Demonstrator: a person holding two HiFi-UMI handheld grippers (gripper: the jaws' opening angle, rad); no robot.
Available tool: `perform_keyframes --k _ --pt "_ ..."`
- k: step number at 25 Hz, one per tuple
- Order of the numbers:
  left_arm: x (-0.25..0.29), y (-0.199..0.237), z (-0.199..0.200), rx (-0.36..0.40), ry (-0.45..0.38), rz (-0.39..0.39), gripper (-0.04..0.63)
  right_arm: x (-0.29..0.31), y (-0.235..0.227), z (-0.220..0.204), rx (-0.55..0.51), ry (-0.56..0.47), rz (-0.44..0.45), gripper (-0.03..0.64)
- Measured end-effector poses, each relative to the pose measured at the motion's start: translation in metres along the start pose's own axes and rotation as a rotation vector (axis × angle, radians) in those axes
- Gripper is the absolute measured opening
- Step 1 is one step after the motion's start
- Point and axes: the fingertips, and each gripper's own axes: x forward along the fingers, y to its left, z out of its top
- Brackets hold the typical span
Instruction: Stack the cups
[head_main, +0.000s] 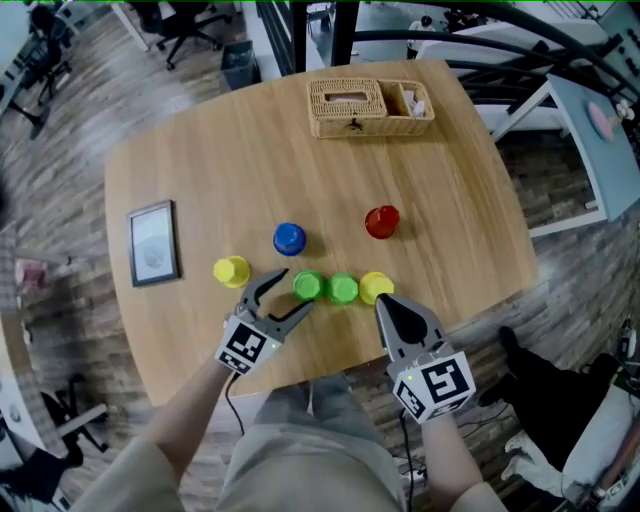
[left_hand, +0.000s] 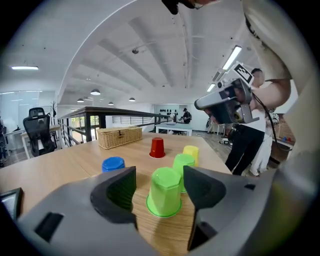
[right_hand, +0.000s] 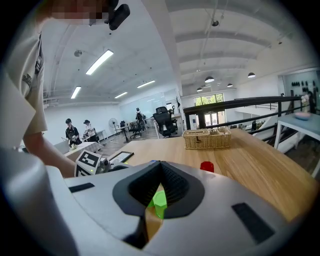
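Plastic and surely light, thin-walled and a bit slick, the nearest green cup stands upside down between the left gripper's spread jaws, neither pad pressing it, best pinched gently mid-wall, while the right gripper hangs closed and empty off to its right.

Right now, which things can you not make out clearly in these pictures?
- Basket contents: head view, too small; a lid covers its left part.
- Frame picture: head view, pale and too small; left gripper view, cut off by the left edge.
- Most cups: right gripper view, hidden behind the shut right hand-held gripper; only a sliver of a green cup and the red cup top show.
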Motion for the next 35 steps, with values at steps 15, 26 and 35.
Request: perform_keyframes --k 15,26,35 --pt "-0.091 -0.007 0.139 0.040 -0.142 0.108 0.225 -0.069 0.031 0.102 -0.118 -0.153 -0.020 0.026" --pt "-0.141 -0.035 0.191 0.038 -0.198 0.148 0.072 -0.110 0.063 0.133 -0.170 -0.233 -0.010 0.026" --pt "-0.141 -0.036 0.196 0.045 -0.175 0.159 0.025 -0.110 0.047 0.131 -0.137 -0.218 -0.019 0.026"
